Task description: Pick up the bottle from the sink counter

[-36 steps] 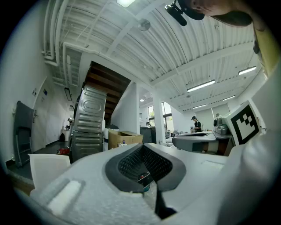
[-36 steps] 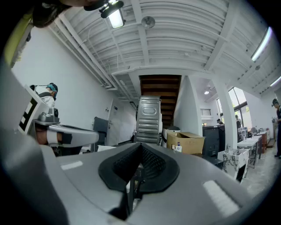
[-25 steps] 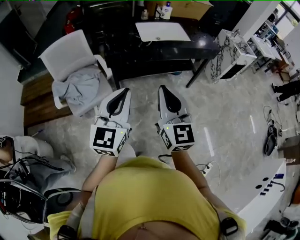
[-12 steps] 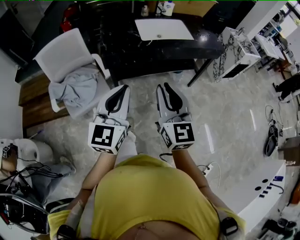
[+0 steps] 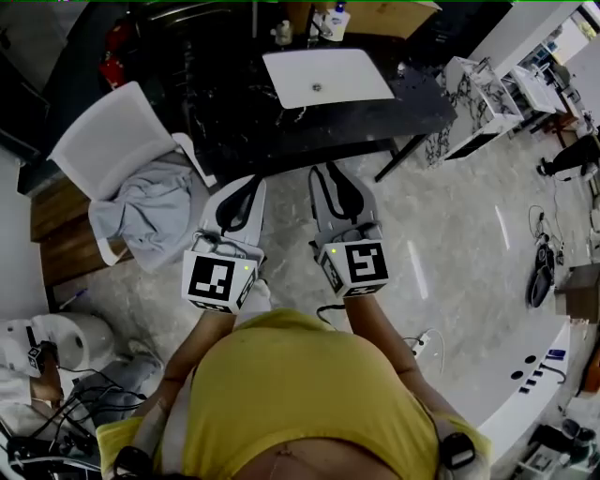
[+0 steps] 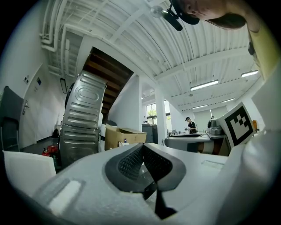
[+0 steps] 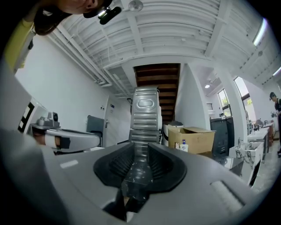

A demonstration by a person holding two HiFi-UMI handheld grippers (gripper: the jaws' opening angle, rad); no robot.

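Black counter [image 5: 234, 103], white sink [image 5: 361, 82], bottle [image 5: 335, 21] behind

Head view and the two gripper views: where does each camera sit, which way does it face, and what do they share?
Head view: on the person's head, facing steeply down at the black sink counter; shows yellow shirt, left gripper, right gripper.
Left gripper view: on the left gripper, level along its shut jaws; right gripper's marker cube at right.
Right gripper view: on the right gripper, level; its empty jaws have just been opening; left gripper at left.
Shared: both gripper views see the cardboard box.
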